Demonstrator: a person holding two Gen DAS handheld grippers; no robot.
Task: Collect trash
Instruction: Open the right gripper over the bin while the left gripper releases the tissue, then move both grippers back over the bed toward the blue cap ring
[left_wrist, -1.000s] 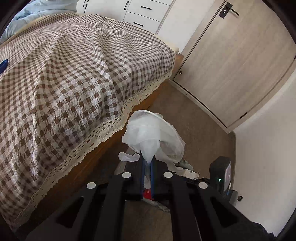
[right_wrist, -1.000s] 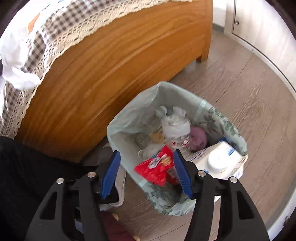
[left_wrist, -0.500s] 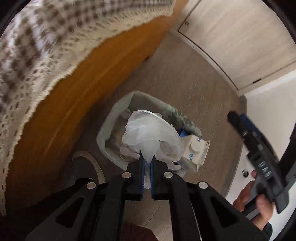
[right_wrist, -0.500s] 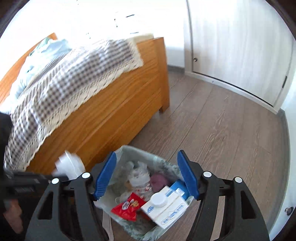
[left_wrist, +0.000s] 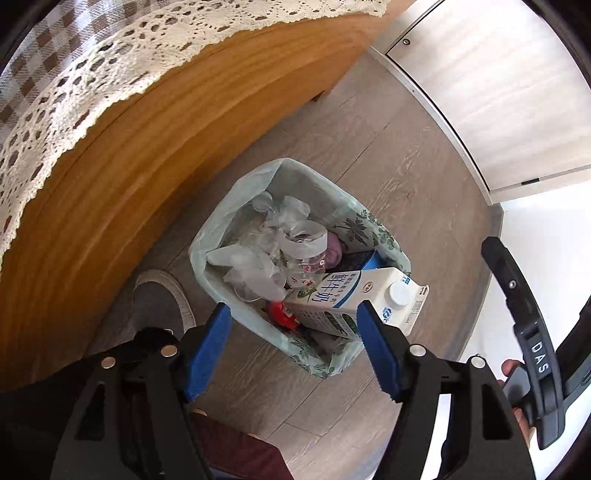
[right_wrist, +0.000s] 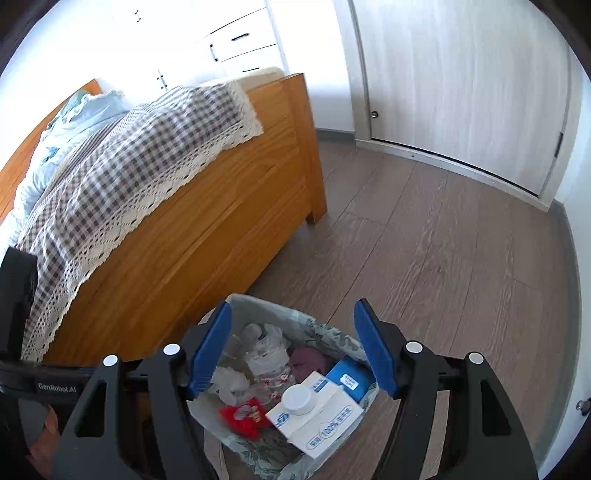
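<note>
The left gripper (left_wrist: 293, 345), black with blue pads, hung above the small floral-patterned trash bin lined with a pale green bag (left_wrist: 243, 206). Its jaws had just been opening and stood wide, with nothing between them. The crumpled translucent white plastic bag (left_wrist: 251, 266) lay inside the bin, on the side nearest the wooden bed frame (left_wrist: 155, 155), beside a clear plastic bottle (left_wrist: 306, 254).

A white and blue milk carton with a round white cap (left_wrist: 369, 291) leaned over the bin's rim, next to a red snack wrapper (left_wrist: 282, 314) and a purple lump, possibly cloth, too small to tell. A grey shoe (left_wrist: 159, 295) stood on the wood-look floor (left_wrist: 406, 155) just beside the bin.

The right gripper (right_wrist: 291, 347) was also spread wide and empty, held over the same bin. The checked bedspread with a lace edge (right_wrist: 122, 177) hung over the bed frame.
</note>
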